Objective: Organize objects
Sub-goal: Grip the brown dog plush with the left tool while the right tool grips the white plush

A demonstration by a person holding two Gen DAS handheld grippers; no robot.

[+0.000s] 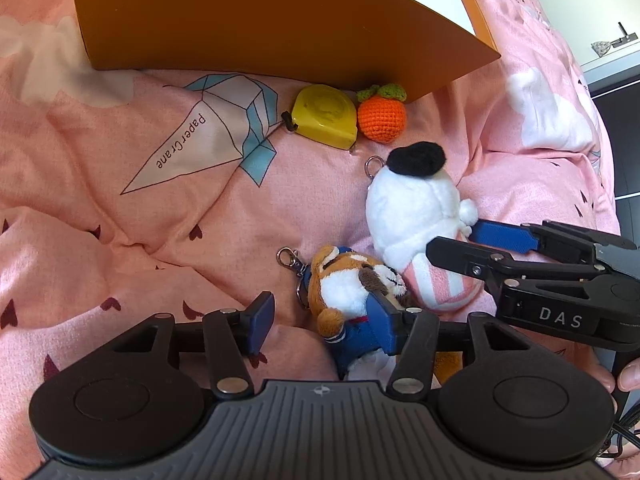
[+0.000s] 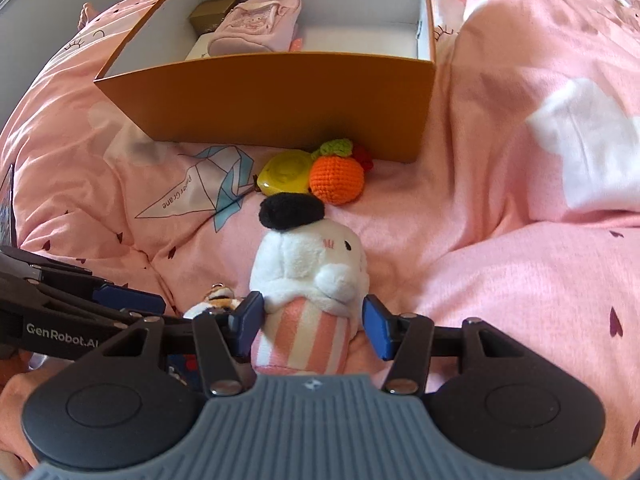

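Right tongs [image 2: 312, 322] sit spread apart around the white plush toy [image 2: 316, 264] in its pink-striped cup, left pad at its side, right pad just clear of it, there on the pink bedspread [image 2: 520, 240]. Left tongs [image 1: 320, 320] gape wide too, the right pad against the small fox plush keychain [image 1: 352, 288] beside it. Up ahead, the yellow tape measure [image 1: 326, 116] and crocheted orange [image 1: 382, 114] lie against the orange box [image 2: 280, 96].

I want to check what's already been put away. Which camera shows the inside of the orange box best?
The right wrist view: it looks into the orange box, showing a pink pouch and a gold box. The left wrist view shows only its outer wall.
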